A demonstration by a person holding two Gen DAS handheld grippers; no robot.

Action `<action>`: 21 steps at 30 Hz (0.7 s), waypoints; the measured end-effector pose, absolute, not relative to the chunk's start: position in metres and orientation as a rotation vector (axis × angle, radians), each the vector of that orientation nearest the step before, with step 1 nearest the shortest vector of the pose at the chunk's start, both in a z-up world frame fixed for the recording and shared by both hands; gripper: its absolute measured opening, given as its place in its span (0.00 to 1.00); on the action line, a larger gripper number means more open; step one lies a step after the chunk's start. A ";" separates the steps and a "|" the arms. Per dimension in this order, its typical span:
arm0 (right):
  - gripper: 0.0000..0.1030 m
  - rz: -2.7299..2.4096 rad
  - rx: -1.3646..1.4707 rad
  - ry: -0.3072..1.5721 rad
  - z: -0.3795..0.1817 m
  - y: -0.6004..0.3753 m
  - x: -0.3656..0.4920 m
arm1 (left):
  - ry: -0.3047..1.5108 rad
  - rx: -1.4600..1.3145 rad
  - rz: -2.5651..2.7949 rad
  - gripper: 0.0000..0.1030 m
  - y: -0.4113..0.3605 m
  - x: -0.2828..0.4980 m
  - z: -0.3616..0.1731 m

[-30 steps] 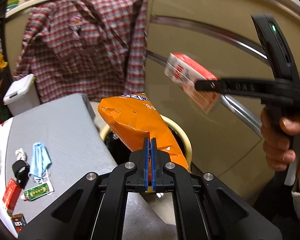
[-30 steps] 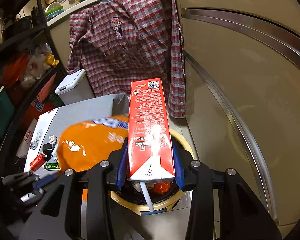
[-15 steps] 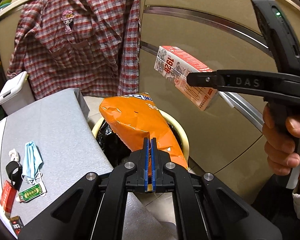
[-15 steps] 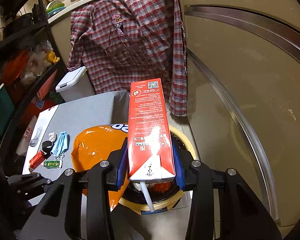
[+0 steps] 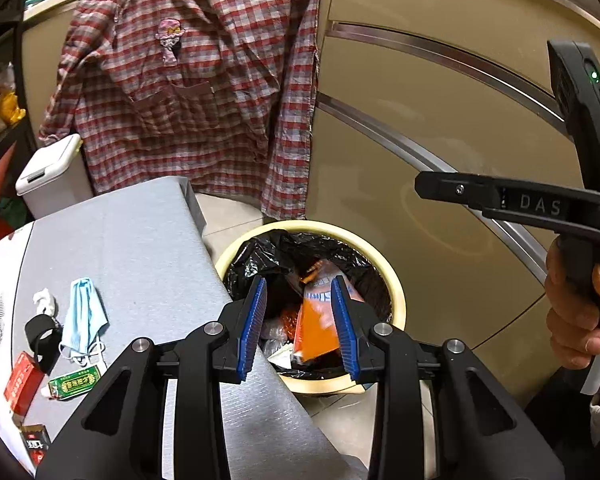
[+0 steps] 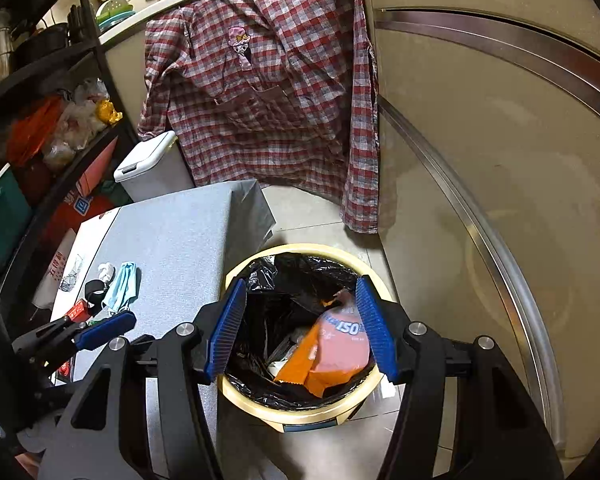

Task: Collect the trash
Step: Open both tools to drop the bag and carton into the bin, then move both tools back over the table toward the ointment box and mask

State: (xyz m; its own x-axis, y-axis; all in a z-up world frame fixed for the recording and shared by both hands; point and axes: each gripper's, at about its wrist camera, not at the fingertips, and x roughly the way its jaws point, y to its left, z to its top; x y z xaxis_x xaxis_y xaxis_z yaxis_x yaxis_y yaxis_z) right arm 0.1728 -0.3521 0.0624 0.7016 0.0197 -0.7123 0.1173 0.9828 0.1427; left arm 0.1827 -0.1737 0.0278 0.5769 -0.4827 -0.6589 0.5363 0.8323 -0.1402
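Note:
A cream bin (image 5: 392, 280) lined with a black bag stands on the floor by the grey table; it also shows in the right wrist view (image 6: 312, 416). An orange snack bag (image 5: 314, 332) and a red carton (image 6: 342, 344) lie inside it. My left gripper (image 5: 298, 324) is open and empty above the bin's near rim. My right gripper (image 6: 300, 328) is open and empty over the bin. On the table lie a blue face mask (image 5: 82, 316), a white wad (image 5: 44, 300), a black band (image 5: 40, 336), a green packet (image 5: 74, 380) and a red box (image 5: 22, 380).
A grey table (image 5: 140, 248) is left of the bin. A plaid shirt (image 5: 196, 92) hangs behind. A white lidded bin (image 5: 50, 176) stands at the back left. A beige cabinet wall (image 5: 440, 140) is on the right. Shelves (image 6: 40, 140) with bags are far left.
My left gripper opened and the orange bag dropped into the bin. My right gripper opened and the red carton dropped into the bin too.

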 end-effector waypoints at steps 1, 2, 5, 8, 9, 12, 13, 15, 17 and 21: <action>0.56 -0.055 0.183 0.792 0.062 -0.352 0.173 | 0.744 0.078 -0.595 0.32 -0.173 0.182 0.028; 0.56 -0.054 0.183 0.790 0.062 -0.352 0.173 | 0.742 0.079 -0.593 0.32 -0.173 0.182 0.029; 0.56 -0.052 0.178 0.781 0.064 -0.351 0.172 | 0.725 0.078 -0.584 0.32 -0.170 0.179 0.031; 0.56 -0.049 0.168 0.763 0.066 -0.348 0.171 | 0.710 0.074 -0.577 0.32 -0.165 0.176 0.033; 0.56 -0.046 0.163 0.755 0.067 -0.346 0.170 | 0.703 0.071 -0.572 0.32 -0.162 0.175 0.034; 0.56 -0.035 0.155 0.742 0.068 -0.341 0.170 | 0.690 0.059 -0.559 0.32 -0.150 0.172 0.036; 0.56 -0.030 0.153 0.738 0.068 -0.339 0.169 | 0.686 0.053 -0.552 0.32 -0.146 0.171 0.037; 0.56 -0.019 0.145 0.731 0.067 -0.333 0.169 | 0.678 0.044 -0.538 0.32 -0.138 0.171 0.039; 0.56 -0.009 0.137 0.724 0.068 -0.328 0.169 | 0.673 0.037 -0.523 0.32 -0.128 0.171 0.040; 0.56 0.011 0.134 0.710 0.067 -0.319 0.171 | 0.671 0.020 -0.487 0.32 -0.106 0.173 0.041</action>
